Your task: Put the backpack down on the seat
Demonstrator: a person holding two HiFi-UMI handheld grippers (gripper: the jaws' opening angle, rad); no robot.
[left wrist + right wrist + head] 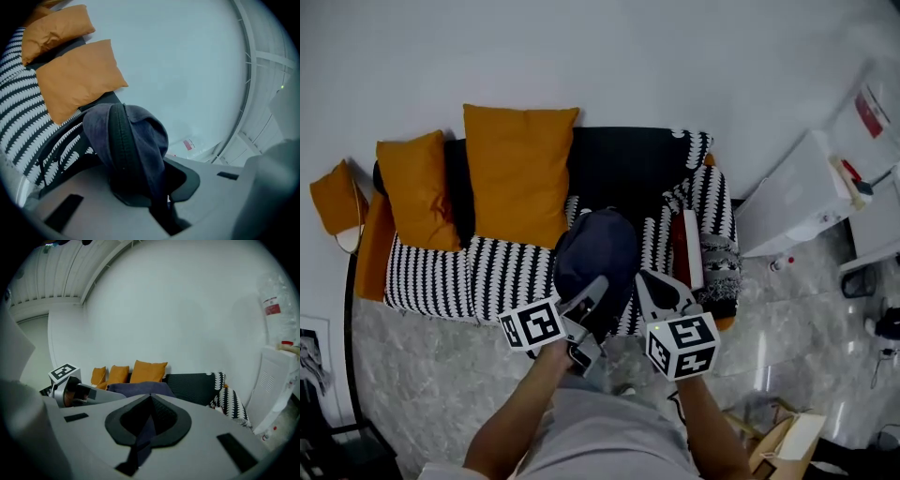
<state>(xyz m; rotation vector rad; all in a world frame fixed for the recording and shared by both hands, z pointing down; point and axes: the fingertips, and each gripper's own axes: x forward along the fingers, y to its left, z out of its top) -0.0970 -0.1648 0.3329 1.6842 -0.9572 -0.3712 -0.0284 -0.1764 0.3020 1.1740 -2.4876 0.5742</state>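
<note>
A dark blue backpack [595,251] hangs over the front edge of the sofa seat [469,267], which wears a black-and-white patterned cover. My left gripper [589,305] is shut on the backpack's fabric and zipper seam [133,140], which bunches up between the jaws of the left gripper [150,185]. My right gripper [650,286] is to the right of the bag. In the right gripper view the right gripper [150,398] is shut on a blue strap [144,434], with the backpack's body [140,389] just beyond. The bag's underside is hidden.
Three orange cushions [517,173] lean on the sofa's left back. A red flat thing [686,246] lies by the right armrest [717,234]. A white cabinet [797,192] stands at the right and a cardboard box [787,441] on the marble floor [431,366].
</note>
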